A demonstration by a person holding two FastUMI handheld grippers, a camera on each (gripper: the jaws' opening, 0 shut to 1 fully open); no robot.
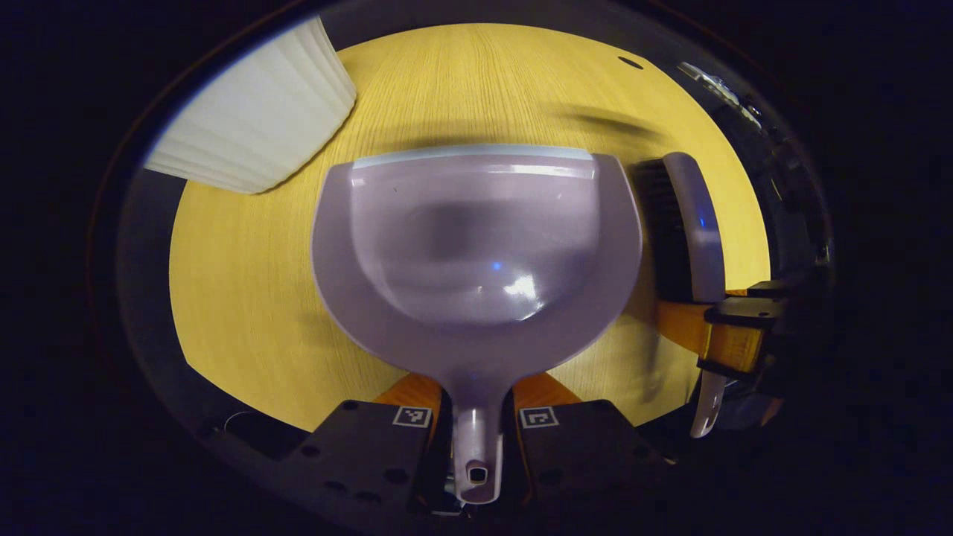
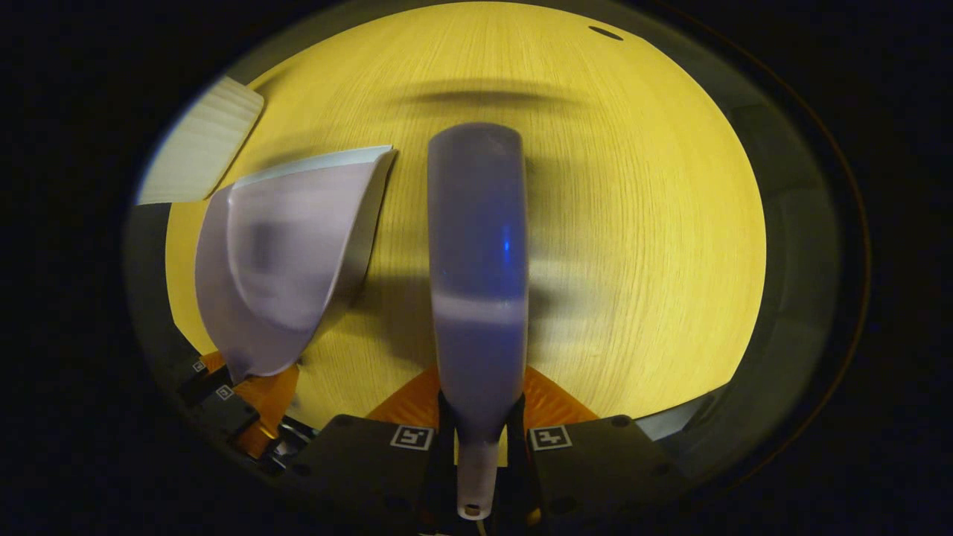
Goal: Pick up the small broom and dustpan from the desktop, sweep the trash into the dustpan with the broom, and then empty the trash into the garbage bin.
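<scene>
Yellow wood-grain bench (image 1: 246,298) | left claw (image 1: 476,420) pinches lilac plastic dustpan (image 1: 476,246); right claw (image 2: 482,439) pinches lilac broom (image 2: 476,260) | risk: thin handles twisting, slipping.

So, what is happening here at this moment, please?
A person works with two hand-held grippers over a yellow wooden desktop. The left gripper is shut on the handle of the grey dustpan, with its front lip pointing away. The right gripper is shut on the handle of the small broom, just to the right of the pan. A white ribbed garbage bin stands at the far left. No trash is visible on the desk or in the pan.
</scene>
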